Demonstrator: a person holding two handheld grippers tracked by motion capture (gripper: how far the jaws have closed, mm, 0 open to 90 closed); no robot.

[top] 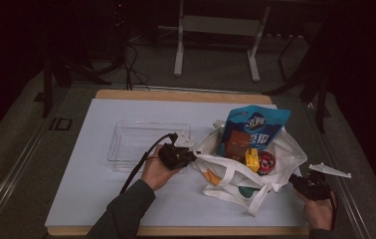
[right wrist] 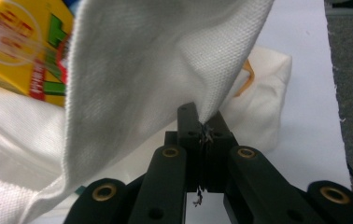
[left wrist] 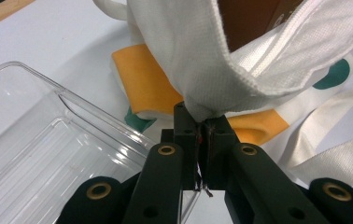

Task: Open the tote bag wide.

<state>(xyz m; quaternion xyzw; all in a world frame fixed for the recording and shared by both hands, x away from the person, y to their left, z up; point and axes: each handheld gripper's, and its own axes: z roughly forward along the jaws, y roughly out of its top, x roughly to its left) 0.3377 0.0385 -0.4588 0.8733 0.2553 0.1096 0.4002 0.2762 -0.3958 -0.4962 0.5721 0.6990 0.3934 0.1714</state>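
The left gripper (top: 188,155) is clenched on the left rim of the white tote bag (top: 280,149), and the right gripper (top: 295,180) pinches its right rim. The bag lies right of centre on the white table (top: 96,199), goods inside, just right of a clear tray (top: 126,142).

The room was dim beyond the left gripper (top: 190,158) and right gripper (top: 295,181). A white frame stand (top: 217,31) stood on grey floor (top: 211,67) far ahead of both, with loose cables (top: 132,64) (left of the stand) trailing into darkness.
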